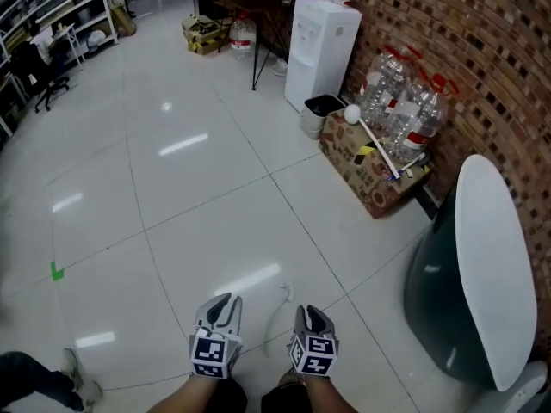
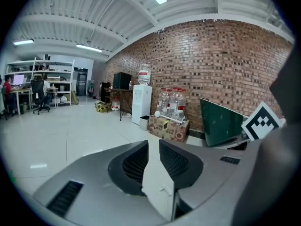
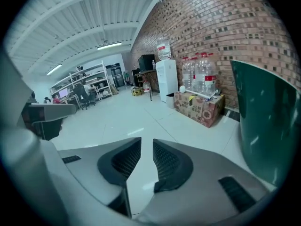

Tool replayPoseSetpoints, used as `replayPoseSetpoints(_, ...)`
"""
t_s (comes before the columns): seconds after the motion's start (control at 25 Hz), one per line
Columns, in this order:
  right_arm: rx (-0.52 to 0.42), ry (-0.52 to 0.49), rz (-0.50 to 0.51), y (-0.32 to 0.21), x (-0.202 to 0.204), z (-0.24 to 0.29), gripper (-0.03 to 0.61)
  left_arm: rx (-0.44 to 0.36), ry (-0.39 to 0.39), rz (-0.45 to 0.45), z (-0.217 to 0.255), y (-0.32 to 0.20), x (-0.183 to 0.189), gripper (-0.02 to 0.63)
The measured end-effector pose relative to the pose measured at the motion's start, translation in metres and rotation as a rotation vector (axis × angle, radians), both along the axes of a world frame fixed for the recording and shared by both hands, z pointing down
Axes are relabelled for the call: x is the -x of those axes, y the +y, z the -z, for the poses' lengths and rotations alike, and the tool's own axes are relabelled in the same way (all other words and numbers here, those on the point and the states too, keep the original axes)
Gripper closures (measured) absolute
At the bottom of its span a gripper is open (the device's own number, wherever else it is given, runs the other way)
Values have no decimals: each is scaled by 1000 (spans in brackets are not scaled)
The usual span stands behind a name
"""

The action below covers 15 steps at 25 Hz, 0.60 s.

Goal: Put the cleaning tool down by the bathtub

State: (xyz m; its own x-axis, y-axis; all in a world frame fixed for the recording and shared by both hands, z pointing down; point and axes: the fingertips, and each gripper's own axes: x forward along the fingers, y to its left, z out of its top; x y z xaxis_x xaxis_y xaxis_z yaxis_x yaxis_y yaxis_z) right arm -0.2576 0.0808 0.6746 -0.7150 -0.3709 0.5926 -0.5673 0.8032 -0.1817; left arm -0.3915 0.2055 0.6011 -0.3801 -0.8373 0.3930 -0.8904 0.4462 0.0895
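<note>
Glossy white tiles on the floor (image 1: 172,196), mirroring the lights. The wall (image 1: 448,24) is rough red brick. Printed cardboard for the box (image 1: 366,166), clear plastic for the bottles (image 1: 400,101). The bathtub (image 1: 435,299) shines dark green, rim smooth white. The right gripper (image 3: 146,142) looks matt grey plastic, ribbed inside.

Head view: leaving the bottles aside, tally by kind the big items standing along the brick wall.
water dispenser: 1
bin: 1
cardboard box: 1
bathtub: 1
Total: 4
</note>
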Motion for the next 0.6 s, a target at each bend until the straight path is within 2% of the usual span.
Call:
replayPoseSetpoints(0.24,78,46,-46,-2,22,-109,457,37,23,-3,-101,-12,14,544)
replayPoseSetpoints(0.6,170,160,-90,7,24,-257,456,128,44,-76,-237,-28,23,543)
